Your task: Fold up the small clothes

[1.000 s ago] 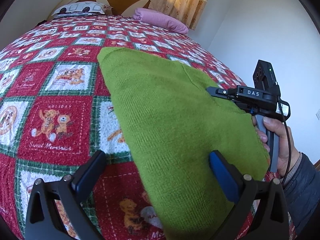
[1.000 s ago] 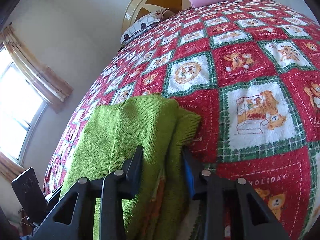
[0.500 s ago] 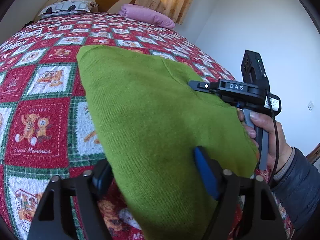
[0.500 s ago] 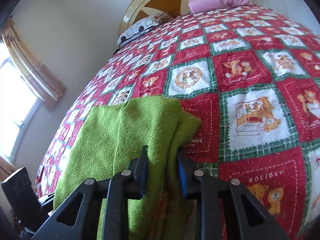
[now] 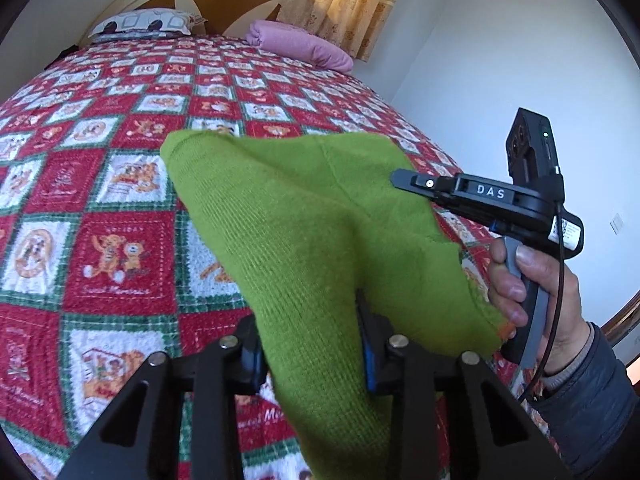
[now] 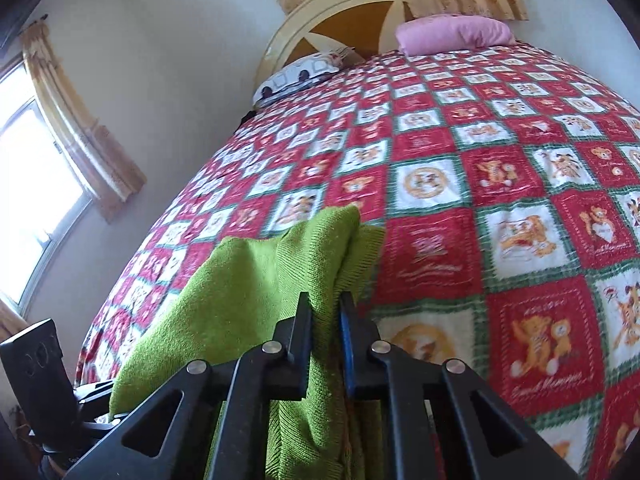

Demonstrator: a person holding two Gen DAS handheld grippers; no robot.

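Note:
A green knitted garment [image 5: 304, 232] is held up over the red patchwork bedspread [image 5: 112, 248], sagging between both grippers. My left gripper [image 5: 308, 344] is shut on its near edge. My right gripper [image 6: 325, 312] is shut on a bunched fold of the same garment [image 6: 256, 280]. In the left wrist view the right gripper's body [image 5: 480, 196] stands at the garment's right edge, held by a hand. The garment's lower part hangs out of sight below both cameras.
A pink pillow [image 5: 300, 46] and a white patterned pillow [image 5: 144, 22] lie at the headboard [image 6: 336, 12]. A white wall [image 5: 500, 60] runs along the bed's right side. A curtained window [image 6: 36, 168] is on the other wall.
Both grippers have closed on the green garment and lifted it off the bedspread. The cloth now bunches and sags between them instead of lying flat.

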